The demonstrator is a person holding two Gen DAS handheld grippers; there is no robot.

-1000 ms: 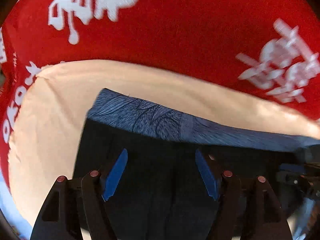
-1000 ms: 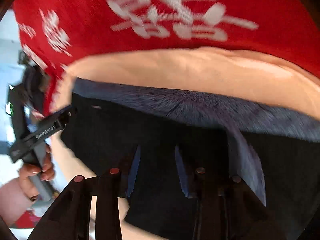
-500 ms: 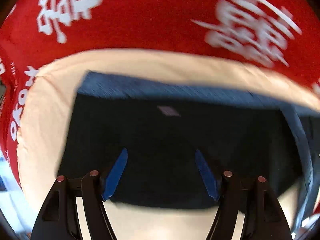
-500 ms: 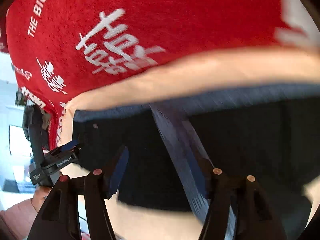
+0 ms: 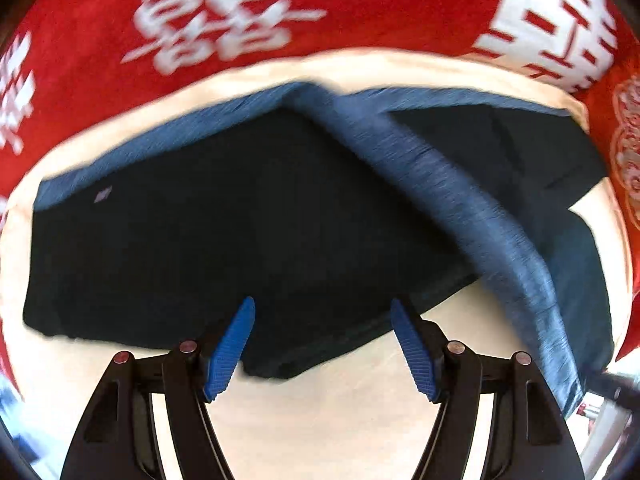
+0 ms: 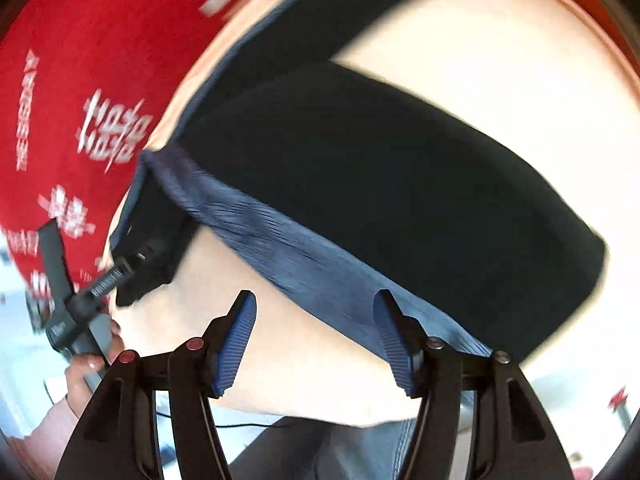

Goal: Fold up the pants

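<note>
Both tongs stood spread and empty: the left gripper (image 5: 322, 344) above the dark pants (image 5: 240, 232), the right gripper (image 6: 314, 338) over their ribbed blue waistband (image 6: 304, 264). The pants lay folded on a cream surface (image 5: 320, 420) edged by red printed cloth (image 5: 360, 0). Only the right view showed a hand (image 6: 86, 372) at lower left.

Dark pants (image 5: 248, 232) with blue waistband, folded over, flat on cream surface

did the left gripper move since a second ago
Yes. The left gripper has backed off the dark pants toward their near edge; cream surface now shows beneath.
</note>
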